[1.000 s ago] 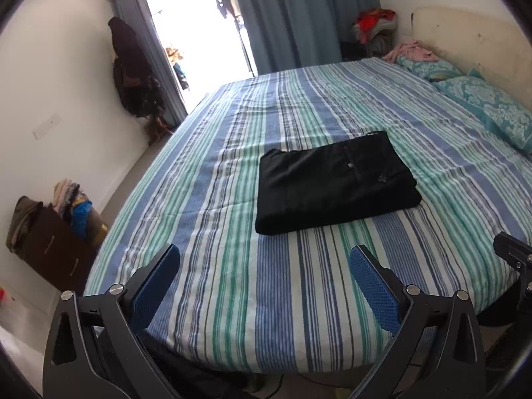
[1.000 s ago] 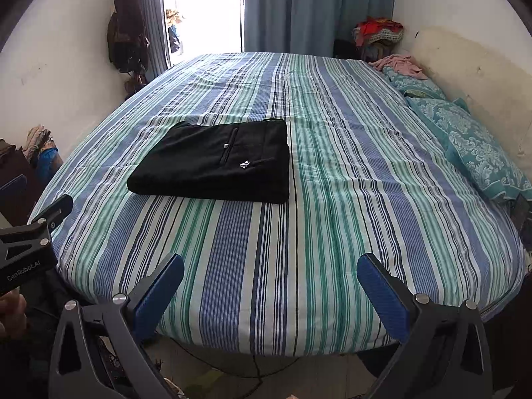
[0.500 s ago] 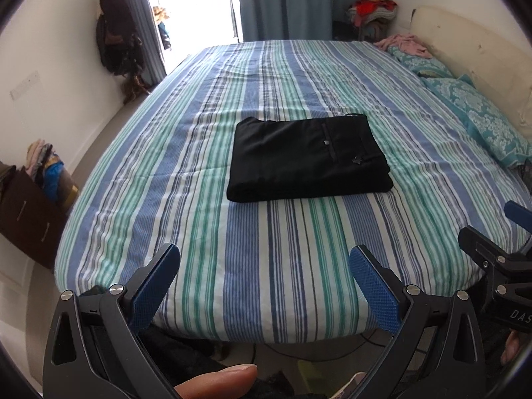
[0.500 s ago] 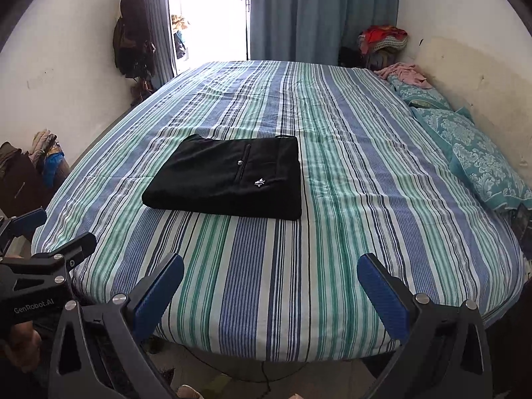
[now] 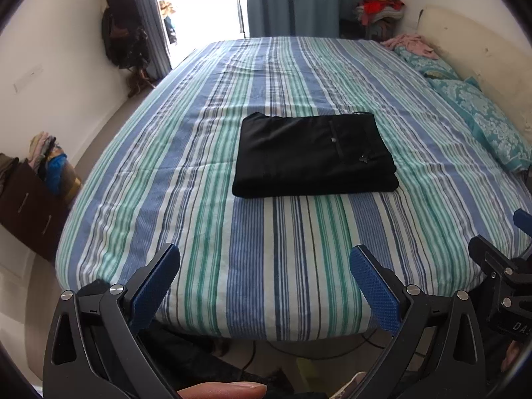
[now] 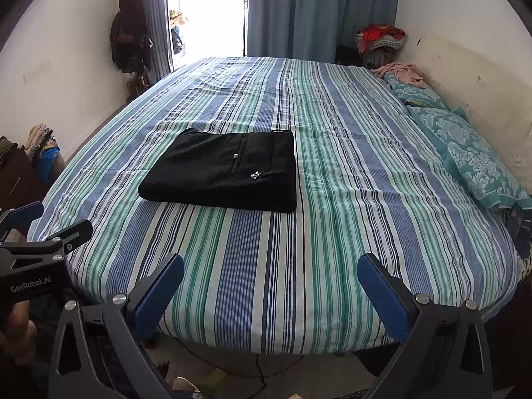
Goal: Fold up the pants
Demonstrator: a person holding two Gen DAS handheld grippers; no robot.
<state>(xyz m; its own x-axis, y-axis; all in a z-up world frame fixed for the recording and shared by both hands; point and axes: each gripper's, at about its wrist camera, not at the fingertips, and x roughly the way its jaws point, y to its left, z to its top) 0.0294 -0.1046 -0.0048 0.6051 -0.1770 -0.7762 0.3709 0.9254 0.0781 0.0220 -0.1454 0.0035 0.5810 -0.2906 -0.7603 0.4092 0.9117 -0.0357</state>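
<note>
Black pants (image 5: 314,156) (image 6: 226,171) lie folded into a flat rectangle on the striped bed (image 5: 266,259) (image 6: 332,232), a back pocket button and a small white logo facing up. My left gripper (image 5: 264,266) hovers open over the bed's near edge, well short of the pants, with nothing between its blue pads. My right gripper (image 6: 271,276) is open too, held back from the near edge with the pants ahead to its left. Each gripper shows at the other view's side: the right gripper body (image 5: 505,282) and the left gripper body (image 6: 33,252).
Teal patterned pillows (image 5: 478,116) (image 6: 472,153) and a cream headboard (image 6: 465,69) line the bed's right side. A dark dresser with piled clothes (image 5: 30,179) stands left. Blue curtains (image 6: 316,13), hanging dark coats (image 5: 123,33) and a clothes heap (image 6: 382,38) are at the back. A thumb (image 5: 222,390) shows below.
Both grippers have drawn back from the bed and lifted a little; the left view swung level. The folded pants have not moved. Both grippers stay open.
</note>
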